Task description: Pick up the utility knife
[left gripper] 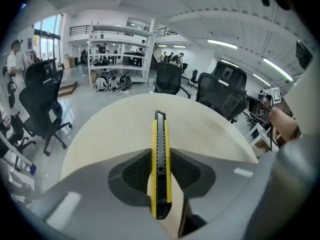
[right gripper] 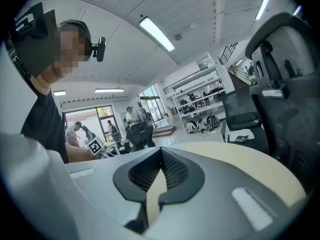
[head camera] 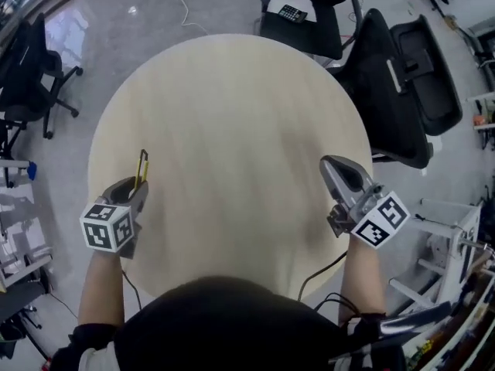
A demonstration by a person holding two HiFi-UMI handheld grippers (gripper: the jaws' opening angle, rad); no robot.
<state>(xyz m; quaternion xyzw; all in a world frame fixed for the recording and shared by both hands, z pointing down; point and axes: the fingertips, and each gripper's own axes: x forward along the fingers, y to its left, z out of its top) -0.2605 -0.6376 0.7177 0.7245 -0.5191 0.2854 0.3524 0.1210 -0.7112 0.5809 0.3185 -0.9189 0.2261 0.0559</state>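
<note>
A yellow and black utility knife is clamped edge-on between the pads of my left gripper, its black tip sticking out ahead over the round table. In the head view the knife pokes out of the left gripper above the table's left side. My right gripper hangs over the table's right side, jaws shut with nothing between them. In the right gripper view, the right gripper has its pads meeting at the tips, with pale table showing below.
The round pale wooden table is bare apart from the grippers. Black office chairs stand at its far right, another chair at the left. A calculator lies on a seat beyond the table. A cable runs off the near edge.
</note>
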